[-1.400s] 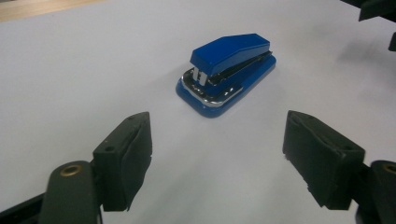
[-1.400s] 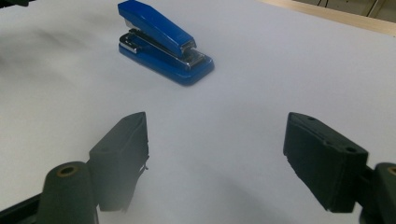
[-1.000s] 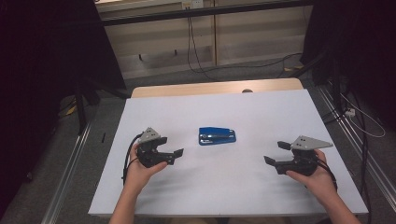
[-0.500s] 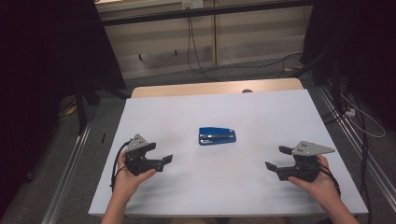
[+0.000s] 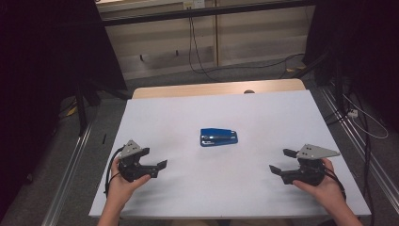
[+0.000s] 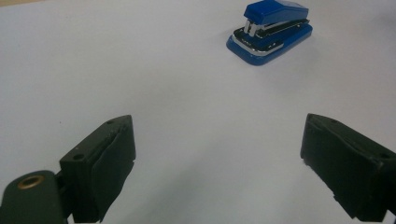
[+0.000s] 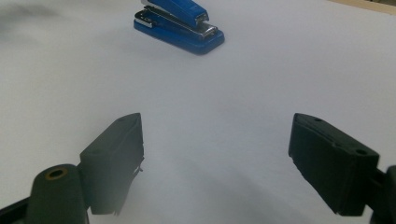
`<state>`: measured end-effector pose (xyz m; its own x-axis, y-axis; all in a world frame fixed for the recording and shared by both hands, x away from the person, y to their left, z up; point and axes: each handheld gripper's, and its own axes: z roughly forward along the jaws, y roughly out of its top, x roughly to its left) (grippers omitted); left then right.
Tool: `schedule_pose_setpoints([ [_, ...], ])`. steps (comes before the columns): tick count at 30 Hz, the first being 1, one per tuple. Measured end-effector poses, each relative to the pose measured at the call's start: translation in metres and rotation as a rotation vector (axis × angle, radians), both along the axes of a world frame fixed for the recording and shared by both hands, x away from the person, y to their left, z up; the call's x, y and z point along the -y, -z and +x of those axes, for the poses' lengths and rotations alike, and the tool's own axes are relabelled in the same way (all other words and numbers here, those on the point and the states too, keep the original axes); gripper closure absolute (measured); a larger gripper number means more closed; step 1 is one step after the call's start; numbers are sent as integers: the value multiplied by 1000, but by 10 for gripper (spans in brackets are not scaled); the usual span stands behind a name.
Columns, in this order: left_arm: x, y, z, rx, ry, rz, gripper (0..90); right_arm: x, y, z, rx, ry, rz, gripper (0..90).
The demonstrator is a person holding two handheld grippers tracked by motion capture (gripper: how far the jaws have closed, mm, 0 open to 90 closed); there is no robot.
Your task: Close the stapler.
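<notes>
A blue stapler [image 5: 219,137] lies flat near the middle of the white table [image 5: 179,122], its metal mouth toward the left. It appears again in the left gripper view as a stapler [image 6: 270,31] at the upper right, and in the right gripper view as a stapler [image 7: 178,24] at the upper left. My left gripper [image 5: 154,163] rests low at the table's front left, open, with nothing between its black jaws. At the front right, my right gripper [image 5: 282,161] is open and holds nothing too. Both point inward toward the stapler and stand well apart from it.
A strip of bare wood [image 5: 216,88] shows along the table's far edge. Beyond it, cables [image 5: 197,52] run over a grey floor. Metal rails [image 5: 70,165] flank the table left and right. Dark drapes stand at both sides.
Both grippers have drawn back toward the front edge of the table and lower, the left one also drifting left. The stapler has not moved.
</notes>
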<state>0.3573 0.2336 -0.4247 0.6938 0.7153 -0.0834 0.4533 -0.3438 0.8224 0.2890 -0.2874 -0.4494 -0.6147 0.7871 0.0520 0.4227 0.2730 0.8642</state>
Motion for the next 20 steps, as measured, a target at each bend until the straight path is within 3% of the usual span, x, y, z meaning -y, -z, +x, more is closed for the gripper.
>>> schedule_pose_setpoints([
  [9,-10,3,-3,5,-6,5,94,0,-1,-1,9,-2,-1,180],
  [13,-11,4,-2,5,-13,-14,91,0,0,1,6,-7,0,180],
  [20,-10,7,0,-10,-4,5,89,-1,1,2,5,-10,1,180],
])
